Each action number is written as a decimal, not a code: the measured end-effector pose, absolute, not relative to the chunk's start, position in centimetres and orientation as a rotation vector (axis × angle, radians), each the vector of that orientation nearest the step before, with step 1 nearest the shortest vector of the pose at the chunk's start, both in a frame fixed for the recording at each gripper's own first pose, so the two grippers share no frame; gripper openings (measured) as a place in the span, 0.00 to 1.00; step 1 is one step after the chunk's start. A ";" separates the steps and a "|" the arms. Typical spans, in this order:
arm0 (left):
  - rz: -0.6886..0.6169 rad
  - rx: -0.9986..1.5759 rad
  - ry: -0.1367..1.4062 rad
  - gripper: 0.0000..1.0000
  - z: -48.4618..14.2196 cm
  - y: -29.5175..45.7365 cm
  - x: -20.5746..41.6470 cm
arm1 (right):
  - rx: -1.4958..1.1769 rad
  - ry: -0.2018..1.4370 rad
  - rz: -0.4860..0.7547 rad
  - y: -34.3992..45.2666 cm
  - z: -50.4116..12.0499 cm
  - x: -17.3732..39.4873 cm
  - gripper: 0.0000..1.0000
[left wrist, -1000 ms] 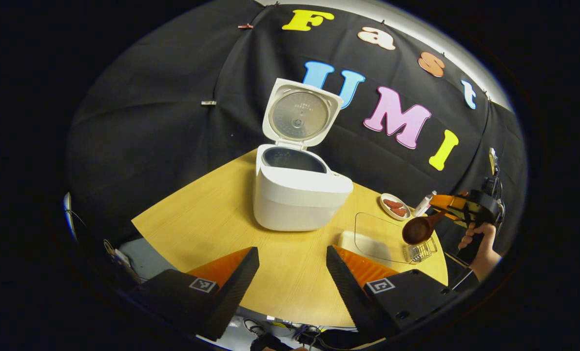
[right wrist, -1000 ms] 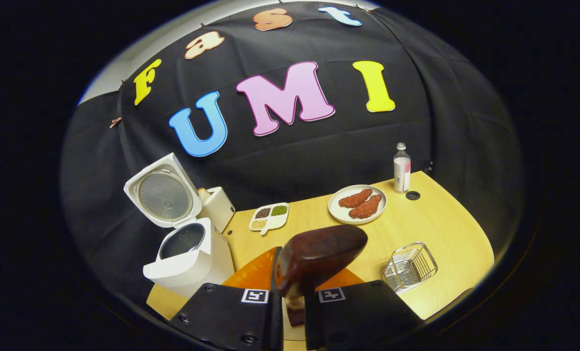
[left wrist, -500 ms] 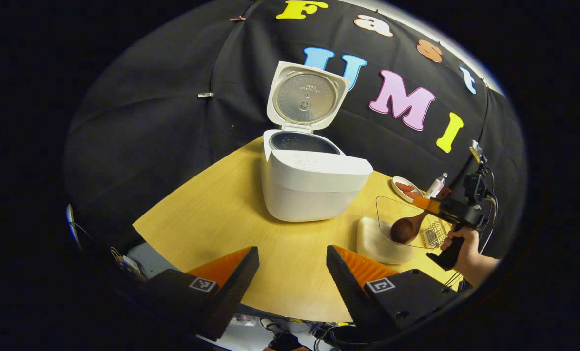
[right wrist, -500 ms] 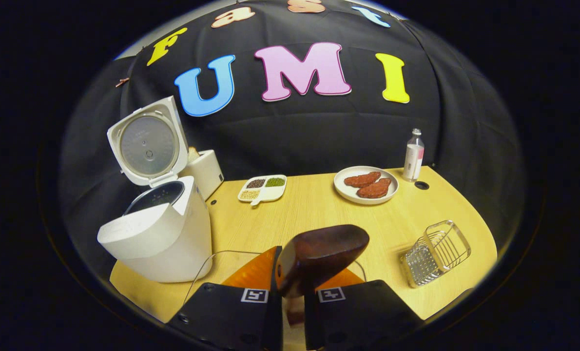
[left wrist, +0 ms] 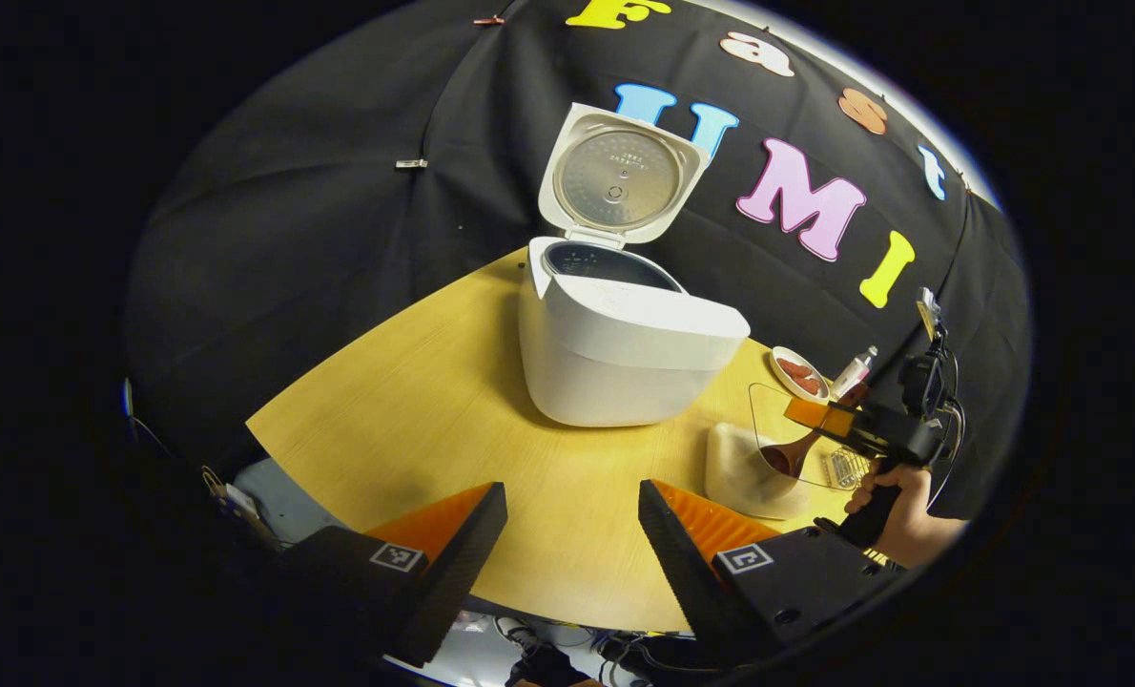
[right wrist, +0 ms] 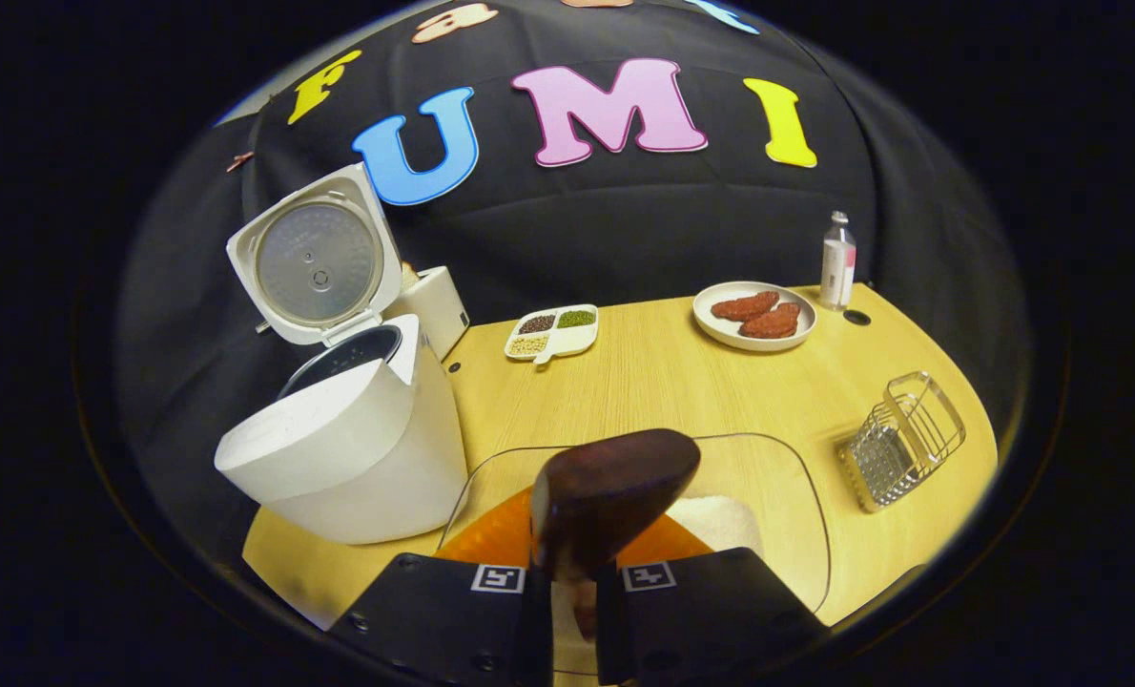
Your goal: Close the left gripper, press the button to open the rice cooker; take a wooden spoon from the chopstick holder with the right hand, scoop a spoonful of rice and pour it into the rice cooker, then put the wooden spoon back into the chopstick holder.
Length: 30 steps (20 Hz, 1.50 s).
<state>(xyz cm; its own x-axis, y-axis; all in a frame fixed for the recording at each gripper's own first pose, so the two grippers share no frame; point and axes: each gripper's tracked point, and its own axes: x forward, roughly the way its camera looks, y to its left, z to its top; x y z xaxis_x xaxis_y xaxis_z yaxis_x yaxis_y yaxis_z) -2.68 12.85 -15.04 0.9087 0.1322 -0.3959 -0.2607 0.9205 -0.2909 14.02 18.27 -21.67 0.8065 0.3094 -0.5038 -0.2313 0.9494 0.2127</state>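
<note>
Counter point(right wrist: 682, 382) carries the rice cooker point(right wrist: 348, 448), lid raised, inner pot dark. Clear container point(right wrist: 720, 496) holds white rice point(right wrist: 720, 520). Right hand-held gripper point(right wrist: 572, 611) clamps the wooden spoon point(right wrist: 615, 487), now lower, bowl inside the container. Left hand-held gripper point(left wrist: 572, 515) stands parted, holding nothing.

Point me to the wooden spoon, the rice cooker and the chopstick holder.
wooden spoon point(right wrist: 615, 491), right gripper view, on the back of its bowl.
rice cooker point(left wrist: 625, 367), left gripper view, on the front of its white body.
chopstick holder point(right wrist: 901, 439), right gripper view, on the wire side of the basket.
</note>
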 end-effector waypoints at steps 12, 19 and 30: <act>0.173 -0.353 0.369 0.96 -14.7 12.4 -3.2 | 0.580 0.749 0.151 17.7 -21.5 13.5 0.18; 0.170 -0.336 0.353 0.96 -13.9 12.7 -3.4 | 0.836 0.769 0.079 14.3 -20.1 14.3 0.17; 0.080 -0.291 0.330 0.96 -11.8 9.9 -1.5 | 1.058 0.676 -0.003 8.4 -14.7 15.7 0.17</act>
<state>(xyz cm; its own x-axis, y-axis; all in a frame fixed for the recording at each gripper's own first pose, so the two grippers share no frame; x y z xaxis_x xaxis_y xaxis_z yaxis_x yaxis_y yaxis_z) -1.51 9.95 -11.77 0.9434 0.0305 -0.3302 -0.1247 0.9553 -0.2680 15.70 8.37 -14.65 0.7999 0.3108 -0.5134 0.3152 0.5104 0.8001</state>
